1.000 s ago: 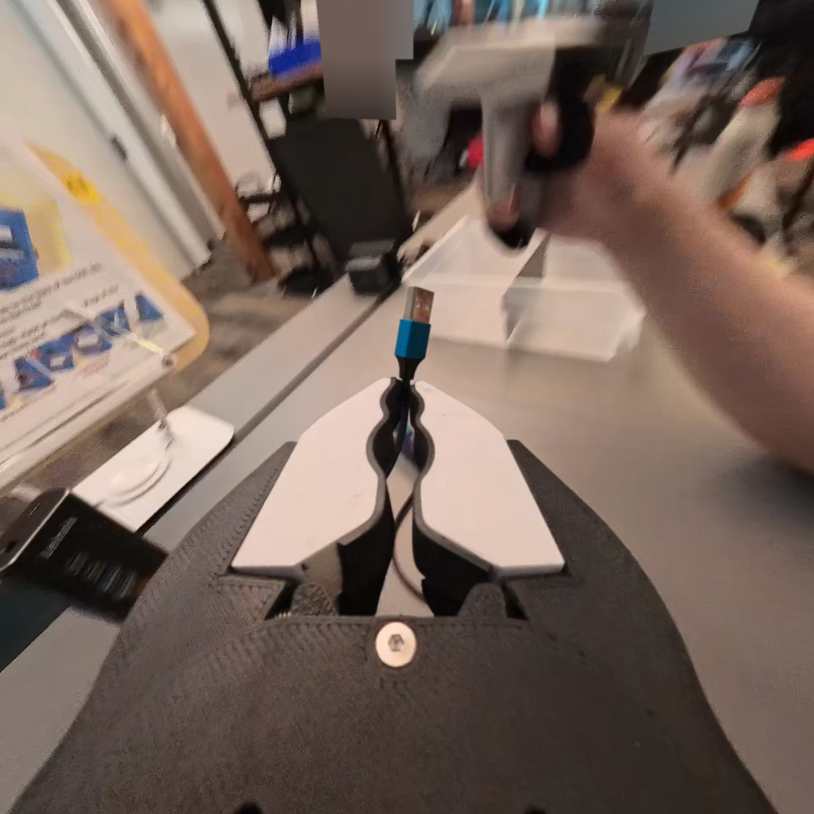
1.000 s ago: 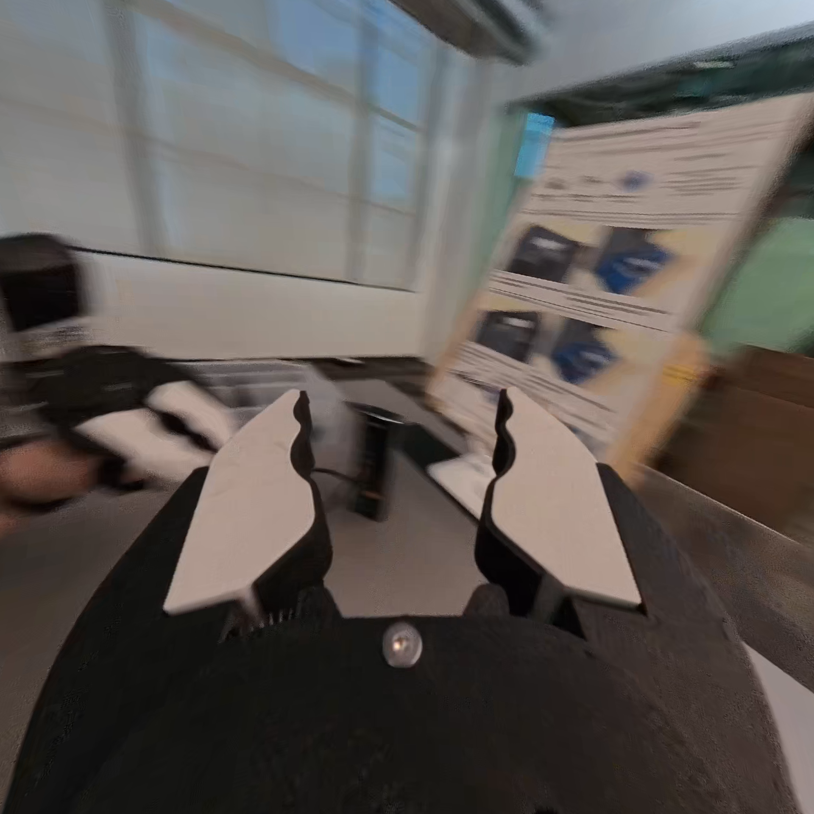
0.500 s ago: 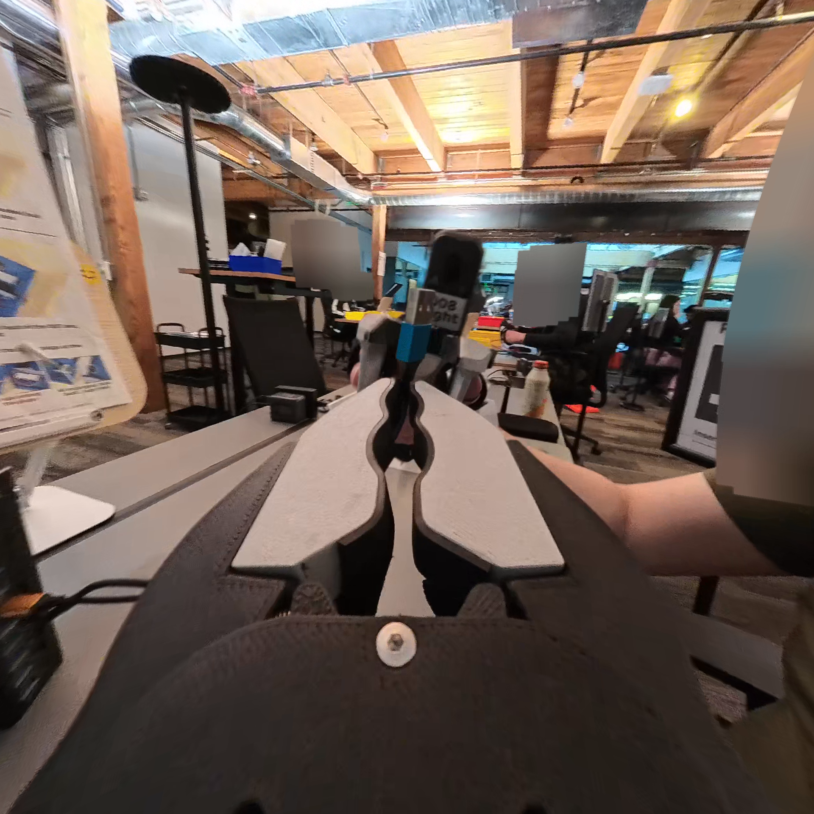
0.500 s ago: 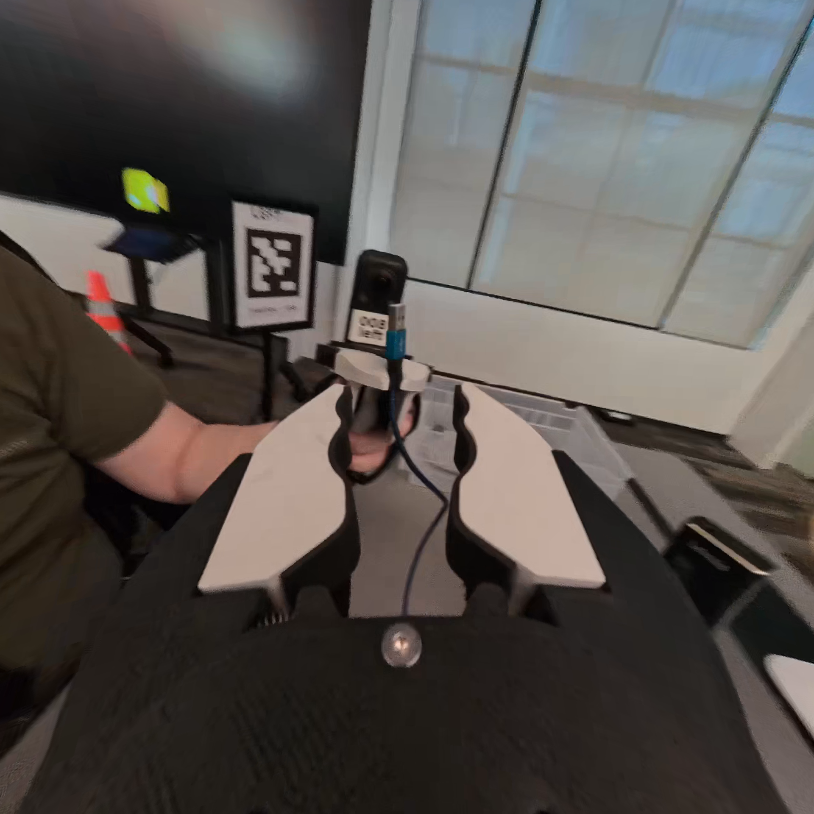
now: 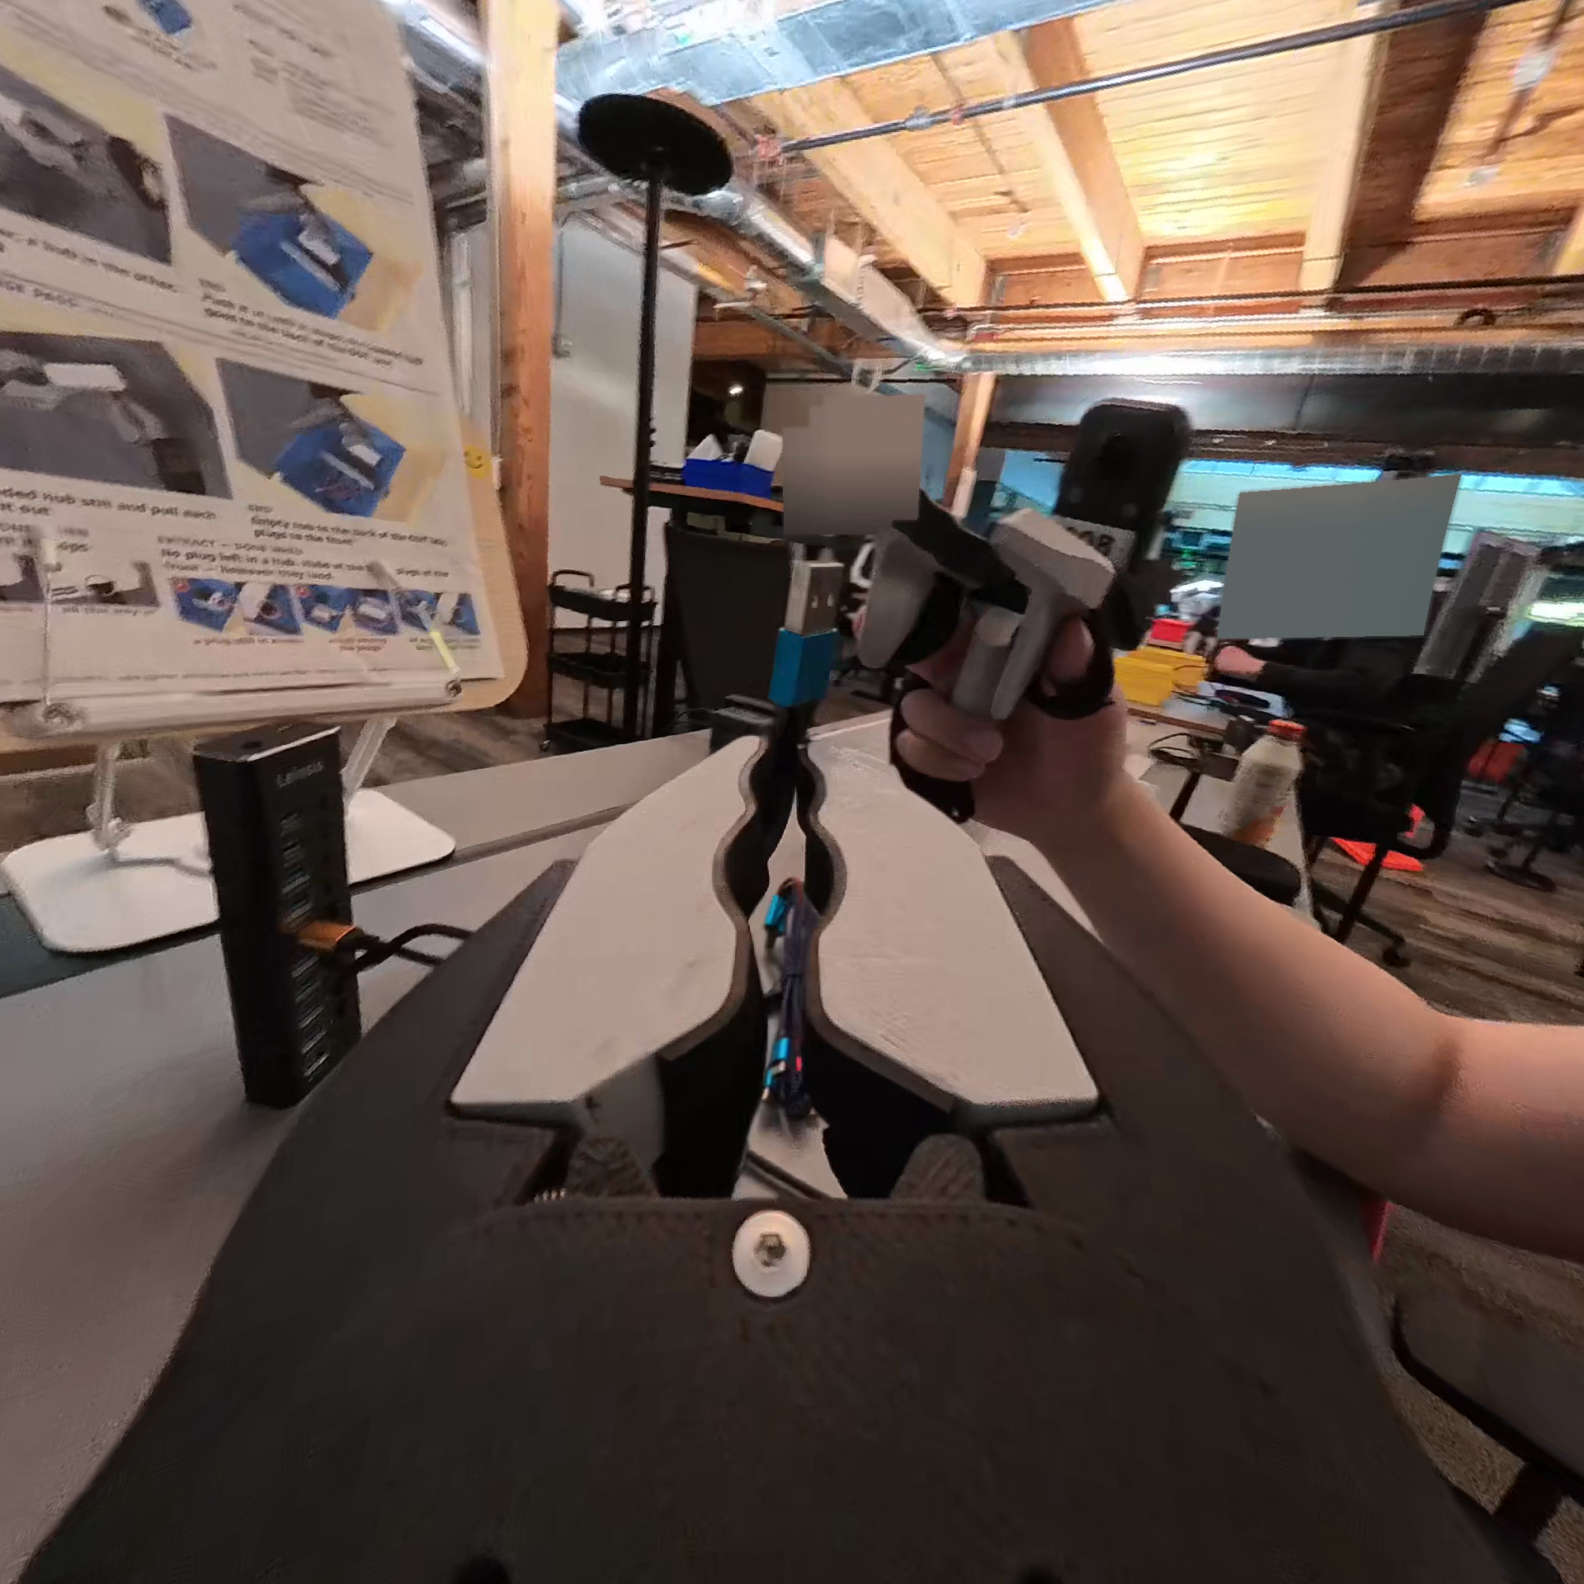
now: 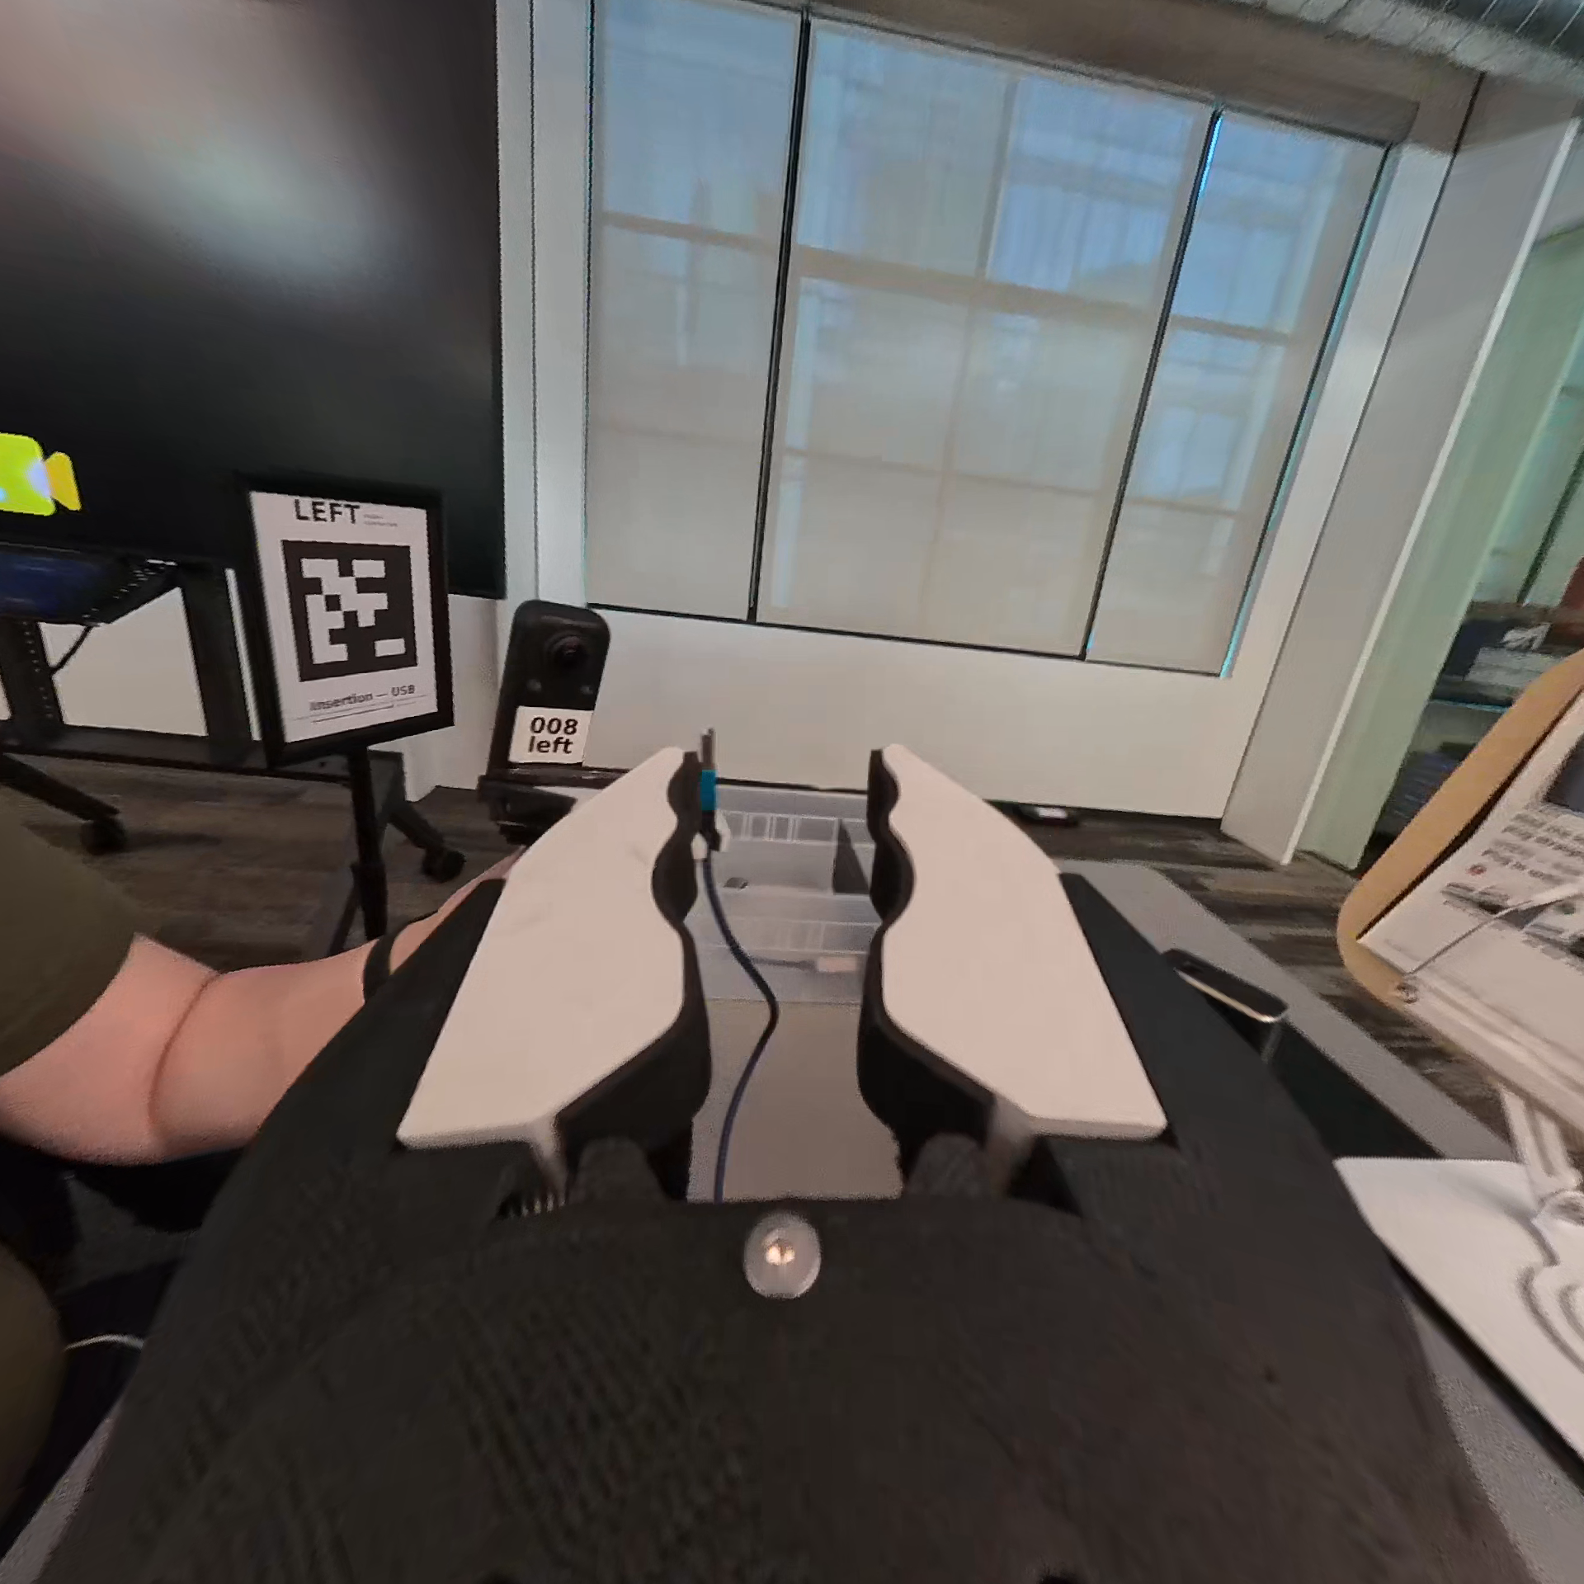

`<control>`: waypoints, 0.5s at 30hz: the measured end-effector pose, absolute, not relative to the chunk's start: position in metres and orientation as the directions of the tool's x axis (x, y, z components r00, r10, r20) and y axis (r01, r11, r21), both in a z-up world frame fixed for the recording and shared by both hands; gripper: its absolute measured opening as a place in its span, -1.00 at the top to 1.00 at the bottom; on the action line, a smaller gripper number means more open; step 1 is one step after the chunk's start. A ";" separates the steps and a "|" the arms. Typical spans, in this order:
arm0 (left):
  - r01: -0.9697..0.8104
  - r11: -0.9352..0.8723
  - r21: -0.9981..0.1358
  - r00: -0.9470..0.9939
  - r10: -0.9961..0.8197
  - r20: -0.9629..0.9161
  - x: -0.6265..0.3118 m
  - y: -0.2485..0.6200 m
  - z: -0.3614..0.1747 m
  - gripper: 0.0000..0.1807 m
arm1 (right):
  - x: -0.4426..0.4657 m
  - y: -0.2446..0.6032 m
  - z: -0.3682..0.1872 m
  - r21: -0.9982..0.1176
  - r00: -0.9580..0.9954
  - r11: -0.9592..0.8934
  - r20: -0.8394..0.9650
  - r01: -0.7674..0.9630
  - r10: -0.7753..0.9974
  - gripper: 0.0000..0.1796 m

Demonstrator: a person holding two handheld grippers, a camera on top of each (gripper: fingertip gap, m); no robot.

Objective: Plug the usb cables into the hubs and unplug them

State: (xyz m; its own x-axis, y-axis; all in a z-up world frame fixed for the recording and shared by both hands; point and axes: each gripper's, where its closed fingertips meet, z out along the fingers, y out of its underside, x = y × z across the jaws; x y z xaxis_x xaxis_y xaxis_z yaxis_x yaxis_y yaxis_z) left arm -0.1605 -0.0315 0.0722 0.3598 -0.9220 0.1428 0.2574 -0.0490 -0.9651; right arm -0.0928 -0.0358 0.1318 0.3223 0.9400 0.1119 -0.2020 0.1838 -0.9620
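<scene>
My left gripper (image 5: 784, 763) is shut on a blue braided USB cable (image 5: 793, 969), just below its plug. The blue and silver plug (image 5: 804, 630) sticks up past the fingertips. A black upright USB hub (image 5: 274, 909) stands on the grey table (image 5: 129, 1157) to the left, with an orange-ended cable (image 5: 330, 934) plugged into it. My right gripper (image 5: 960, 557), held in a hand, is just right of the plug and apart from it. In the right wrist view my right gripper (image 6: 780, 771) is open and empty. The plug (image 6: 707, 771) shows beyond its left fingertip, the cable (image 6: 746, 1011) hanging down.
An instruction board on a white stand (image 5: 214, 343) is behind the hub and shows at the right in the right wrist view (image 6: 1500, 900). A clear plastic bin (image 6: 797, 866) sits on the table's far side. A black device (image 6: 1226, 994) lies near it. A marker sign on a stand (image 6: 351, 617) is off the table. Spacing between my two grippers at the tips: around 10 cm.
The left gripper has risen and turned left with the cable, so the hub now shows. The right gripper has swung to face the plug, and its jaws have narrowed but stay open.
</scene>
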 end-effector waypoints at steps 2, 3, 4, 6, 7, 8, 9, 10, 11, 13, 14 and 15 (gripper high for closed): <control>0.247 -0.045 -0.968 0.379 -0.915 0.139 -0.159 -0.030 0.068 0.99 | -0.105 -0.032 0.120 -0.971 0.288 0.131 0.070 -0.198 0.955 0.59; 0.240 -0.047 -0.970 0.374 -0.917 0.137 -0.157 -0.031 0.066 0.99 | -0.113 -0.031 0.112 -0.977 0.270 0.107 0.054 -0.187 0.961 0.59; 0.234 -0.046 -0.971 0.372 -0.919 0.133 -0.156 -0.032 0.065 0.98 | -0.121 -0.030 0.105 -0.980 0.254 0.088 0.041 -0.177 0.966 0.58; 0.218 -0.028 -0.975 0.377 -0.919 0.110 -0.153 -0.034 0.062 0.98 | -0.137 -0.033 0.094 -0.985 0.215 0.062 0.026 -0.159 0.976 0.58; 0.205 -0.016 -0.979 0.388 -0.916 0.096 -0.152 -0.034 0.061 0.98 | -0.145 -0.037 0.090 -0.986 0.181 0.046 0.016 -0.158 0.983 0.58; 0.189 0.006 -0.982 0.400 -0.914 0.072 -0.151 -0.034 0.060 0.99 | -0.151 -0.040 0.087 -0.987 0.156 0.028 0.003 -0.158 0.988 0.58; 0.176 0.034 -0.984 0.405 -0.914 0.041 -0.150 -0.037 0.060 0.99 | -0.155 -0.041 0.085 -0.987 0.146 0.016 -0.008 -0.161 0.989 0.58; 0.166 0.063 -0.984 0.401 -0.916 0.009 -0.148 -0.040 0.061 0.99 | -0.158 -0.041 0.083 -0.987 0.144 0.010 -0.014 -0.162 0.989 0.58; 0.158 0.088 -0.984 0.397 -0.918 -0.018 -0.147 -0.044 0.062 0.99 | -0.161 -0.042 0.080 -0.987 0.137 0.006 -0.016 -0.159 0.990 0.58; 0.145 0.125 -0.981 0.391 -0.919 -0.059 -0.145 -0.049 0.063 0.99 | -0.166 -0.046 0.076 -0.989 0.113 0.002 -0.015 -0.147 0.993 0.58; 0.144 0.139 -0.980 0.381 -0.921 -0.074 -0.143 -0.052 0.063 0.99 | -0.168 -0.048 0.075 -0.990 0.101 0.009 -0.006 -0.143 0.995 0.63; 0.144 0.146 -0.979 0.380 -0.921 -0.081 -0.143 -0.053 0.063 0.99 | -0.169 -0.052 0.076 -0.988 0.084 0.019 0.006 -0.153 0.996 0.69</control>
